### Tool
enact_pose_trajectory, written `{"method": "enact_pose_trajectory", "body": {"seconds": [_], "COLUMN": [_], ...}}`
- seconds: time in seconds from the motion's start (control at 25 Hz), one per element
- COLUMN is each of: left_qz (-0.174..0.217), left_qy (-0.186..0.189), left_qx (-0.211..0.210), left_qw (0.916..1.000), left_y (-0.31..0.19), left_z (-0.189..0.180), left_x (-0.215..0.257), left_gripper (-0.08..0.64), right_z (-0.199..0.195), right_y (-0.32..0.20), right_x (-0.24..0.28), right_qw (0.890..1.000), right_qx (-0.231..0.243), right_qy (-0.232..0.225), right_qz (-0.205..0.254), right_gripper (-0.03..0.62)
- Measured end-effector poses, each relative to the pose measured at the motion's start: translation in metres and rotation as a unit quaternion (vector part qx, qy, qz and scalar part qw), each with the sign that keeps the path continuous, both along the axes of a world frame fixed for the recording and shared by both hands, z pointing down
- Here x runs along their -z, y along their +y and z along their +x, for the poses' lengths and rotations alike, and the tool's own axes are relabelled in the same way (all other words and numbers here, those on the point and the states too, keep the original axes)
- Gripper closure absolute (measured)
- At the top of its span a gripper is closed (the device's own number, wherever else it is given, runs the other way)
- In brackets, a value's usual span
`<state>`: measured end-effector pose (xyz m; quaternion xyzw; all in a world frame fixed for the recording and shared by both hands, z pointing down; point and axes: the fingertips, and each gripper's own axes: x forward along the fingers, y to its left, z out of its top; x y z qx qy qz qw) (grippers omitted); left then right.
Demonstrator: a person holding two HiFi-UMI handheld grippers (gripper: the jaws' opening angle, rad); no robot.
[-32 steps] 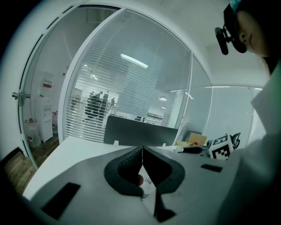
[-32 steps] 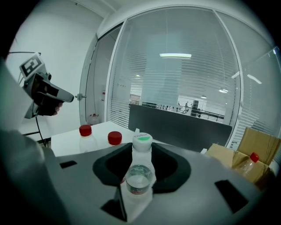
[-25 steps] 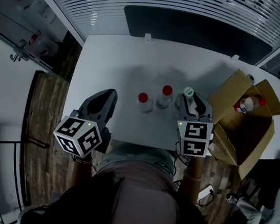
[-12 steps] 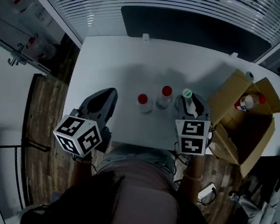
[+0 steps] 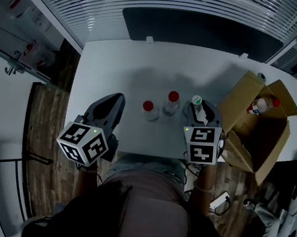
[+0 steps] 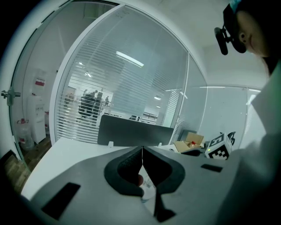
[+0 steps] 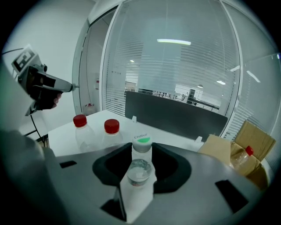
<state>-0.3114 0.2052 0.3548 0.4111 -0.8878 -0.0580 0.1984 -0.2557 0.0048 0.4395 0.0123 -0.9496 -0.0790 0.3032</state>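
My right gripper (image 5: 197,106) is shut on a clear bottle with a green and white cap (image 5: 196,101), held upright over the white table (image 5: 117,67). In the right gripper view the bottle (image 7: 141,169) stands between the jaws of the right gripper (image 7: 141,154). To its left, two red-capped clear bottles (image 5: 148,108) (image 5: 172,101) stand on the table, apart from it. My left gripper (image 5: 113,100) hangs at the table's front left edge; its jaws meet at the tips, and the left gripper (image 6: 142,151) holds nothing.
An open cardboard box (image 5: 261,136) sits at the table's right end with a red-capped bottle (image 5: 260,103) lying inside. A dark screen (image 5: 204,33) runs along the far edge, with glass walls and blinds behind. Wooden floor (image 5: 40,144) lies to the left.
The right gripper and its bottle have shifted a little, so the two red-capped bottles look larger and higher in its view. The left gripper's view has swung slightly; its jaws stay shut.
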Motion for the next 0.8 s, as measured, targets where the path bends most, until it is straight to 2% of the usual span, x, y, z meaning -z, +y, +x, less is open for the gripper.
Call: {"method": "enact_pose_trajectory", "body": {"seconds": [0.8], "left_qz": [0.001], "left_qy": [-0.002], "left_qx": [-0.031], "left_qw": [0.9995], "left_y": [-0.007], "left_z": [0.006], "left_x": [0.001], "left_gripper": [0.551], "right_z": [0.018], "right_y": [-0.008], "right_x": [0.000], "right_qw": [0.999], "right_qx": [-0.038], "right_qy": [0.014], "right_qz": [-0.018], "right_gripper": [0.442]}}
